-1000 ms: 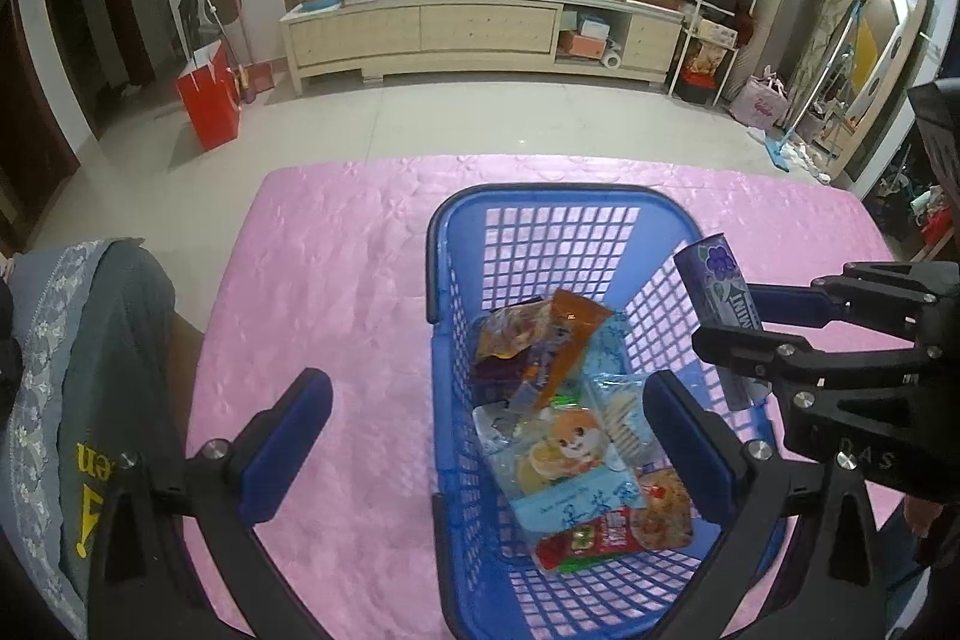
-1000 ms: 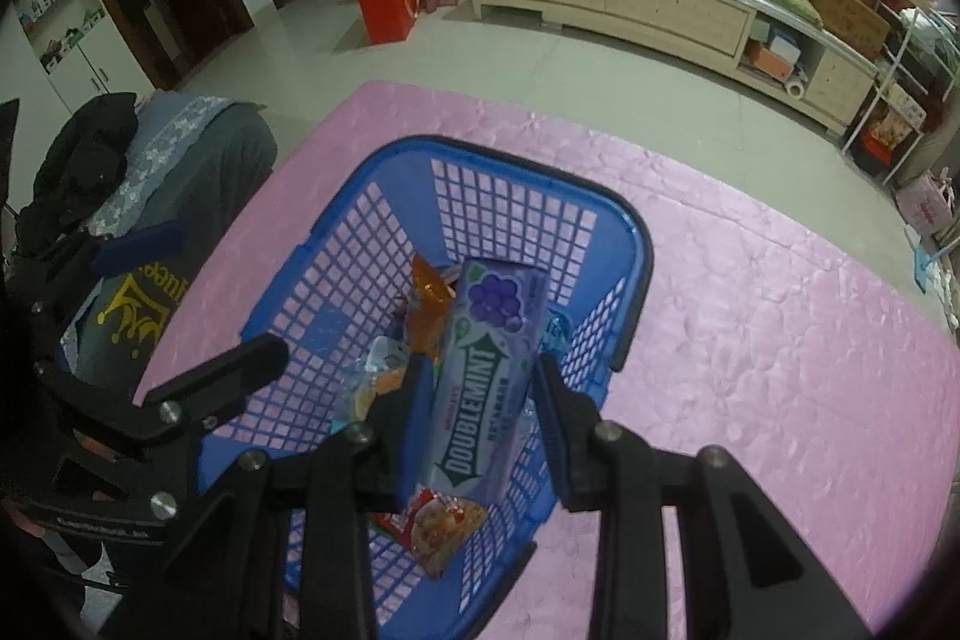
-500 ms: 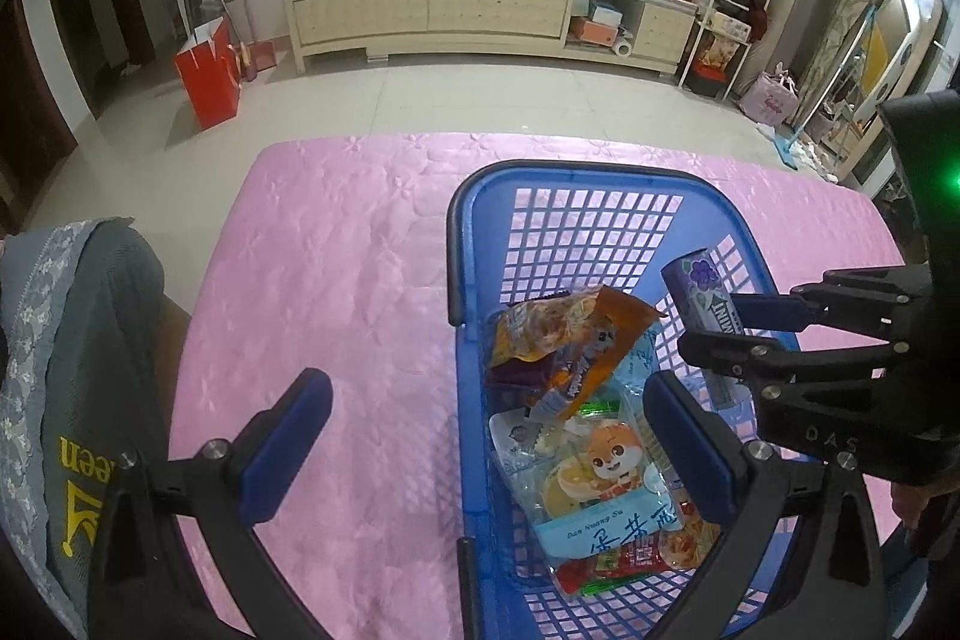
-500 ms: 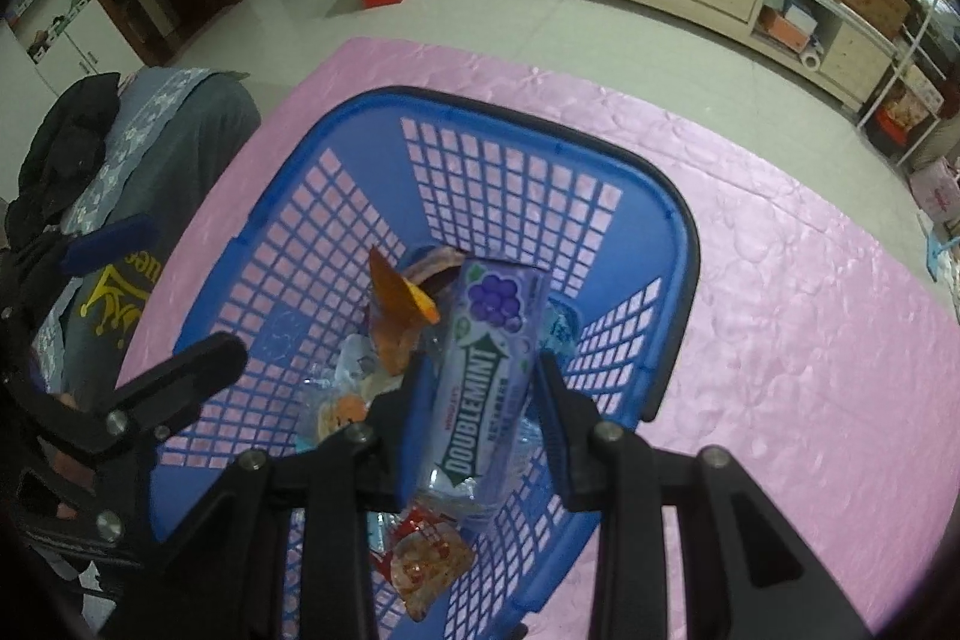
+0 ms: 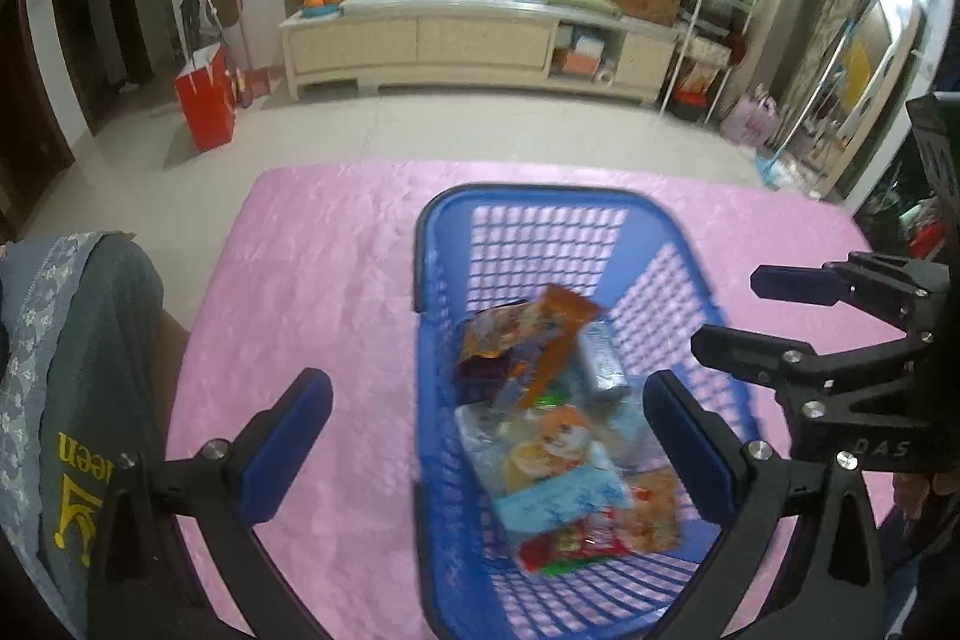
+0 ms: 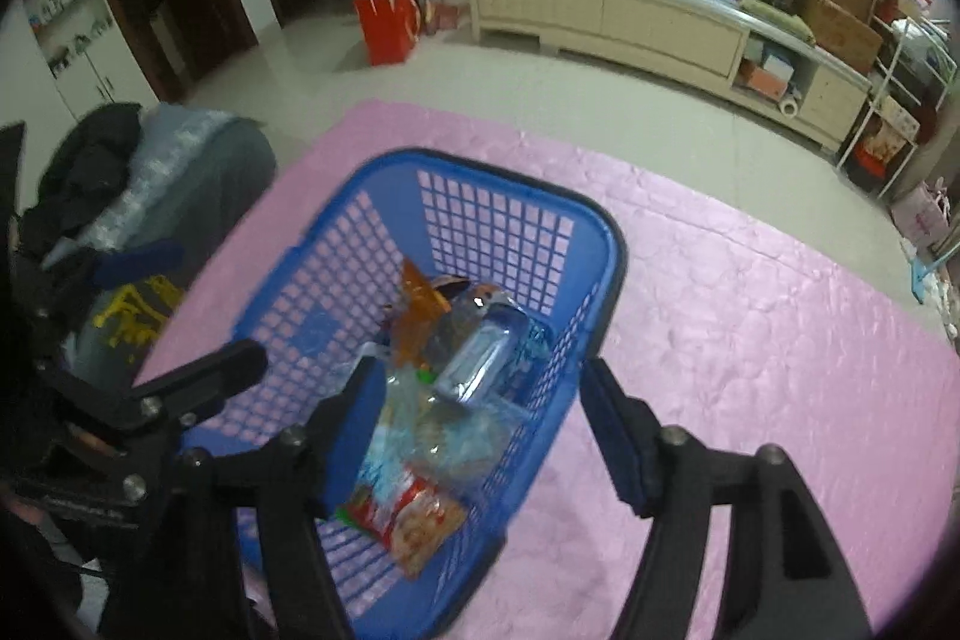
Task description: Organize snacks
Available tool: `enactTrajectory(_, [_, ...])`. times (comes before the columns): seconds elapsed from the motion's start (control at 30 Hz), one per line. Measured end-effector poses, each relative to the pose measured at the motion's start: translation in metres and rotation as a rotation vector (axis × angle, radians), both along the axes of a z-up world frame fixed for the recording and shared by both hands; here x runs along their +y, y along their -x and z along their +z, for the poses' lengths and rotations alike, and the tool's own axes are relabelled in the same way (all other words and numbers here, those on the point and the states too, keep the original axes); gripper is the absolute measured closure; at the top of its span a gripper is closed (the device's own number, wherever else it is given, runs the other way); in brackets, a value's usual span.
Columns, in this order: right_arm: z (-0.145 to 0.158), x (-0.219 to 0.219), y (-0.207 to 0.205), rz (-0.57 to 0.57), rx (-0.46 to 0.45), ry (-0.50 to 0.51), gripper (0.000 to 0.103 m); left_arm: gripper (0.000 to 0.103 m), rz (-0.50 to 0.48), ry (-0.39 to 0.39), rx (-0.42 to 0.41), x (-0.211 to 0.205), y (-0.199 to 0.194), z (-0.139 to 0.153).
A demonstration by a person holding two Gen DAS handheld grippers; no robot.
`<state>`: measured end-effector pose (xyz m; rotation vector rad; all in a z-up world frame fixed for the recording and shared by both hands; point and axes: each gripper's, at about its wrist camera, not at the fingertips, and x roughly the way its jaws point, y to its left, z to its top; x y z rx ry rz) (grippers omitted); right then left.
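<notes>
The gum pack (image 6: 480,361) that was clamped in the right hand-held gripper (image 6: 480,430) a moment ago now lies in the blue basket (image 6: 606,244), mid-frame, on top of the other snack packets. The jaws are opening, with nothing between them, so that drop looks done. The left hand-held gripper (image 5: 489,436) stands wide apart and empty. The pack shows silvery and blurred, slanting against the orange packet (image 5: 558,334), on the pink worktop (image 5: 312,280).
</notes>
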<state>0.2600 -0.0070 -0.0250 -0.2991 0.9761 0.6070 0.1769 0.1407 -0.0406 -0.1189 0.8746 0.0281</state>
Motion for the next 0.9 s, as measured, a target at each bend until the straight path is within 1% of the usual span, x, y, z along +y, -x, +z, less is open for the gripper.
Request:
enactTrajectory(0.1, [0.022,-0.025,0.022,-0.042,-0.052,-0.052,0.031,0.0,0.0,-0.001,-0.055,-0.01,0.022,0.014])
enactTrajectory(0.2, [0.031,-0.045,0.044,-0.065,-0.056,-0.097,0.03,0.0,0.013,0.016,-0.11,-0.023,0.049,0.027])
enactTrajectory(0.27, [0.036,-0.056,0.061,-0.071,-0.071,-0.109,0.03,0.0,0.022,0.012,-0.14,-0.03,0.065,0.033])
enactTrajectory(0.33, [0.044,-0.066,0.08,-0.084,-0.115,-0.122,0.03,0.0,0.028,0.016,-0.176,-0.037,0.082,0.04])
enactTrajectory(0.4, [0.05,-0.078,0.093,-0.113,-0.153,-0.139,0.03,0.0,0.031,0.038,-0.22,-0.047,0.104,0.046])
enactTrajectory(0.5, [0.058,-0.093,0.116,-0.156,-0.218,-0.15,0.029,0.0,0.034,0.049,-0.26,-0.059,0.124,0.05])
enactTrajectory(0.53, [0.06,-0.098,0.121,-0.166,-0.236,-0.159,0.026,0.0,0.017,0.047,-0.275,-0.065,0.132,0.053])
enactTrajectory(0.6, [0.066,-0.11,0.138,-0.196,-0.279,-0.188,0.011,0.0,-0.014,0.019,-0.315,-0.084,0.147,0.058])
enactTrajectory(0.67, [0.069,-0.12,0.152,-0.226,-0.318,-0.202,0.005,0.0,-0.025,-0.01,-0.325,-0.097,0.155,0.061])
enactTrajectory(0.73, [0.073,-0.127,0.166,-0.246,-0.348,-0.205,0.003,0.0,-0.035,-0.04,-0.341,-0.111,0.166,0.065])
enactTrajectory(0.77, [0.074,-0.129,0.172,-0.248,-0.365,-0.202,0.0,0.0,-0.041,-0.05,-0.36,-0.119,0.173,0.069])
enactTrajectory(0.9, [0.08,-0.134,0.197,-0.233,-0.411,-0.179,0.0,0.0,-0.04,-0.075,-0.382,-0.137,0.193,0.075])
